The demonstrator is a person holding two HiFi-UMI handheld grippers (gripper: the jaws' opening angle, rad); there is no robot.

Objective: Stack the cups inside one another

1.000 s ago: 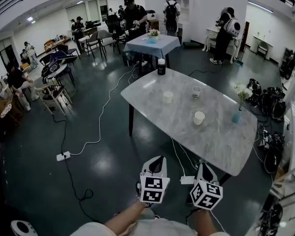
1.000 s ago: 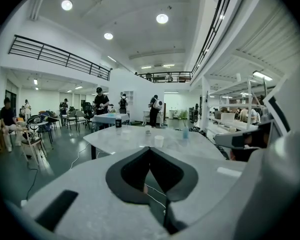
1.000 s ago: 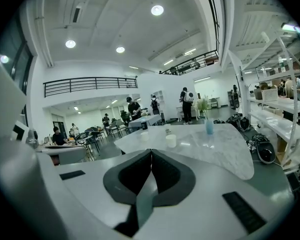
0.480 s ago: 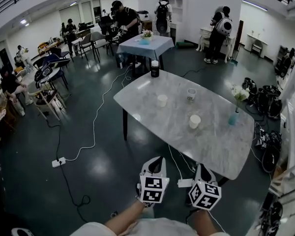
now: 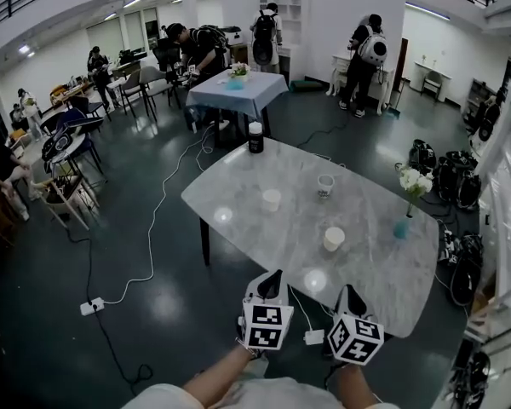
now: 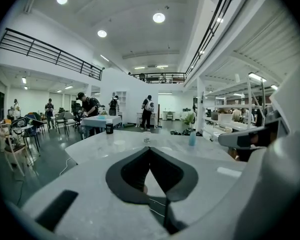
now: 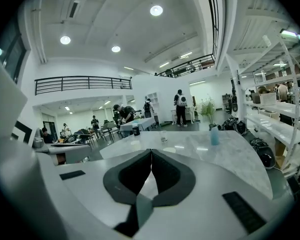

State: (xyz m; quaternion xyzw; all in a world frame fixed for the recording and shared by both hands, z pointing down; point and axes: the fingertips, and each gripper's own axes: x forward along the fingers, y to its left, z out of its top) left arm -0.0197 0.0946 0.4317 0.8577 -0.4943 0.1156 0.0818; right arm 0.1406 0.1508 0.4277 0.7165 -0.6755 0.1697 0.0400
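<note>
Three cups stand apart on the grey marble table: a white cup at the left, a clear printed cup further back, and a white cup nearest me. My left gripper and right gripper hover side by side short of the table's near edge, well away from every cup. Both are shut with nothing between the jaws. In the left gripper view its tips meet, with the clear cup beyond them. In the right gripper view its tips meet below the clear cup.
A black canister stands at the table's far corner and a blue vase of white flowers near its right edge. A power strip and cables lie on the floor below the grippers. Bags sit to the right; several people stand far behind.
The table and cups have come closer and lower in the head view. Both grippers, still shut, now reach nearly to the table's near edge.
</note>
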